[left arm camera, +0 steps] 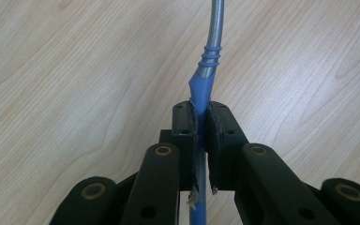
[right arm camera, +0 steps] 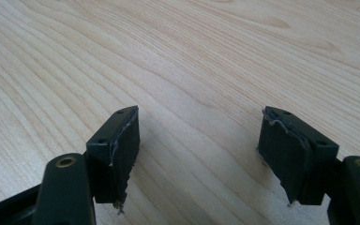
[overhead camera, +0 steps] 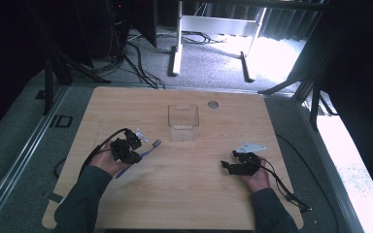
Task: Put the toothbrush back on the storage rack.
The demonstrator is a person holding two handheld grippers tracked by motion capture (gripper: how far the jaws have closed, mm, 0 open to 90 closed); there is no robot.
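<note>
Toothbrush [left arm camera: 205, 77]: blue and grey, clamped at the handle between the left gripper [left arm camera: 200, 123] fingers, left of counter [overhead camera: 175, 204] centre. Right gripper [right arm camera: 197, 136]: fingers spread wide, nothing held, bare wood around. Clear box [overhead camera: 183, 122]: toward the far edge.

A clear plastic container [overhead camera: 183, 122] stands upright on the wooden table [overhead camera: 126, 107], with a small round grey disc [overhead camera: 213, 104] just beyond it toward the table's far edge.
</note>
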